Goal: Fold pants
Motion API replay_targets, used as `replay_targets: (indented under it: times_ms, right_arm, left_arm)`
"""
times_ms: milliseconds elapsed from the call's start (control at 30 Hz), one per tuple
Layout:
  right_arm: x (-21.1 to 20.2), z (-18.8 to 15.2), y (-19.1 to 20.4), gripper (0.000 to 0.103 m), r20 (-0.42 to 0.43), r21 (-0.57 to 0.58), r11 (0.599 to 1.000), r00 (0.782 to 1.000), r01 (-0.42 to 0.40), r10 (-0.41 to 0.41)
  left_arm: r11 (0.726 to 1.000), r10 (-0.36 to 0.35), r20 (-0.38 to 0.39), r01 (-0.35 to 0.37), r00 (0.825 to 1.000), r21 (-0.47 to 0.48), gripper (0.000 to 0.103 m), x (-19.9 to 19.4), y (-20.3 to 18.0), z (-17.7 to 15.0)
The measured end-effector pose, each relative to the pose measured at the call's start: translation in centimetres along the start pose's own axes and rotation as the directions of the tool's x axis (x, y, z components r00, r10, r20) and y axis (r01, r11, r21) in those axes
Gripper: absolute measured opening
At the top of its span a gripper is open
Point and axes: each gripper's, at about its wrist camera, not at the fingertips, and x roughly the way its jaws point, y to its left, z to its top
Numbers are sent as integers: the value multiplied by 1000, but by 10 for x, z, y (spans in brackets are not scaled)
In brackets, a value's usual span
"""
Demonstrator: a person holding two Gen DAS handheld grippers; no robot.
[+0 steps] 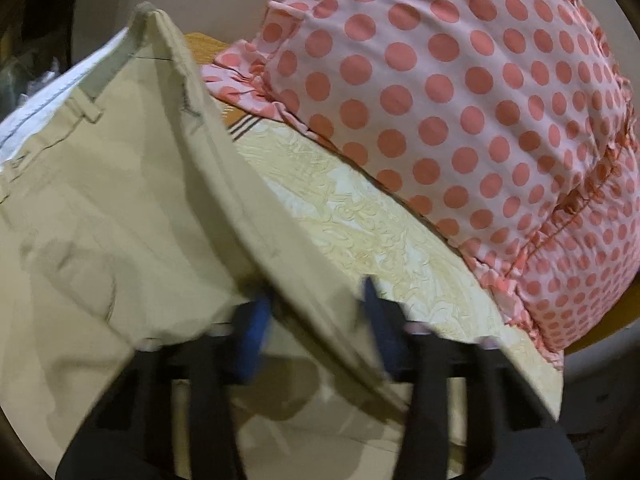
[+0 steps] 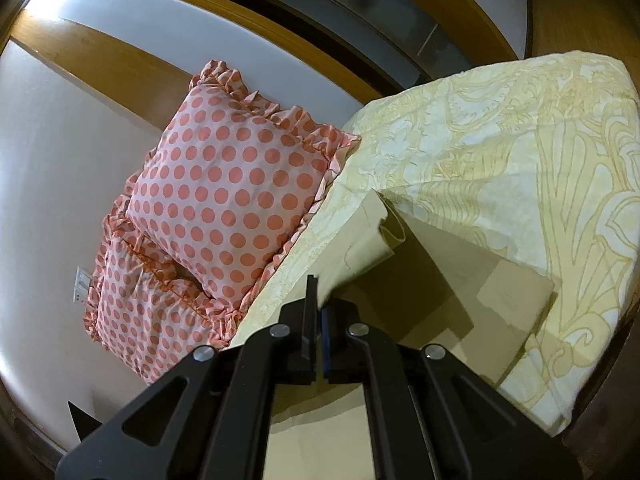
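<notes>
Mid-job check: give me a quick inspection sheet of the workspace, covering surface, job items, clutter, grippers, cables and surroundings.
Surface: bed with a yellow patterned sheet.
Job's things: khaki pants, one part lifted, the rest lying on the sheet.
Clutter: two pink polka-dot pillows at the bed's edge.
Grippers: left hand-held gripper open, with pants fabric between its fingers; right hand-held gripper shut on the pants.
Cables: nothing seen.
Surroundings: white wall with wood trim and a wall switch plate.

text: none legible | pants [image 1: 120, 208]: label possibly blurred
</notes>
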Motion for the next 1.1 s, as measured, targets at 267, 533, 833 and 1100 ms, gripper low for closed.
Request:
replay_targets:
  times_ms: [267, 533, 833, 1100]
  right_arm:
    - [-19, 4, 0, 1, 37, -47, 999, 999, 17, -15]
    - [-29, -4, -31, 1, 8, -12, 992, 992, 124, -124]
    - [-42, -13, -50, 1, -8, 28, 987, 988, 155, -155]
    - [-49, -13, -43, 7, 3, -34, 978, 979, 204, -204]
  left_arm:
    - [992, -122, 164, 115, 979, 47, 6, -109, 23, -47]
    - [996, -75, 117, 79, 990, -34, 6, -152, 100, -178]
    - [993, -100, 112, 107, 989, -59, 7, -150, 111, -191]
    - [995, -100, 101, 100, 990, 9, 7, -152, 114, -196]
